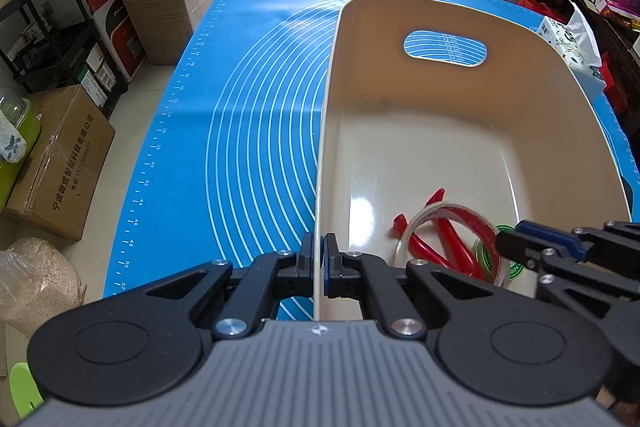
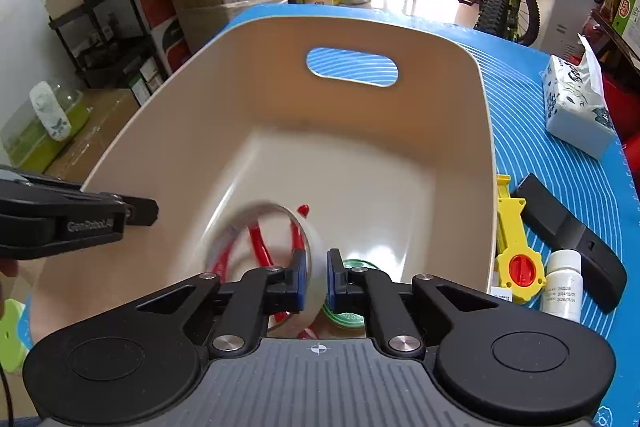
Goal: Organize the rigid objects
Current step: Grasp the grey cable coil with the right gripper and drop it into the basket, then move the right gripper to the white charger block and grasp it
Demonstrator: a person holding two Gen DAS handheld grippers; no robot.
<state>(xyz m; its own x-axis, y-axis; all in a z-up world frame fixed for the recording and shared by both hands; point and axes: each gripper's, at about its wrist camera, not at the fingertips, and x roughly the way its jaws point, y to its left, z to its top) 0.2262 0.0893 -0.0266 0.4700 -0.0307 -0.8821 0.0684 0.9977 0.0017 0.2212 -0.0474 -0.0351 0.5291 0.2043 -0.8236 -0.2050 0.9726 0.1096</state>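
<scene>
A beige plastic bin [image 1: 440,115] with a handle slot stands on the blue mat [image 1: 248,107]. My left gripper [image 1: 319,267] is shut on the bin's left wall and also shows in the right wrist view [image 2: 142,213]. My right gripper [image 2: 316,281] is shut on a clear tape roll [image 2: 260,227], held inside the bin; it also shows in the left wrist view [image 1: 500,241]. The roll [image 1: 444,223] hangs over a red-handled tool [image 1: 424,247] and a green-labelled round thing [image 2: 350,311] on the bin floor.
Right of the bin on the mat lie a yellow tool with a red knob [image 2: 516,255], a white bottle [image 2: 562,283], a black flat object [image 2: 568,231] and a tissue pack [image 2: 576,103]. Cardboard boxes [image 1: 60,163] and a shelf stand left of the table.
</scene>
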